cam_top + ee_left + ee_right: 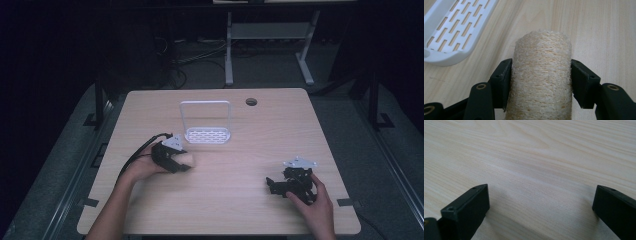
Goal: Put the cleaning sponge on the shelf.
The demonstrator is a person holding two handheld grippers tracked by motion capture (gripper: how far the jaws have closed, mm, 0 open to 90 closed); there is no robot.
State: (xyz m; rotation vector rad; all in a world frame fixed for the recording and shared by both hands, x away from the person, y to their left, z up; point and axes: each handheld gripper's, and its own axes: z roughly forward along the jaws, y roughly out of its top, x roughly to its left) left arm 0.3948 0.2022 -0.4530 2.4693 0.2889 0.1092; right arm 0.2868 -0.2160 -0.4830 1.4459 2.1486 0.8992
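From the high view, the left gripper (181, 165) sits on the left half of the wooden table (235, 200), held in the person's left hand (142, 169), with a pale loofah roll (189, 160) at its tip, just in front of a white slotted rack (207, 134) with a tall wire handle. The right gripper (272, 184) rests on the table's right side, well apart from the roll, in the person's right hand (312, 202). In the left gripper view, the loofah roll (541, 77) lies lengthwise between the two black jaws, which are clenched against its sides, grasping it; the rack (456, 30) lies just beyond at upper left. In the right gripper view, the jaws stand wide and released over bare table (536, 165), nothing between them.
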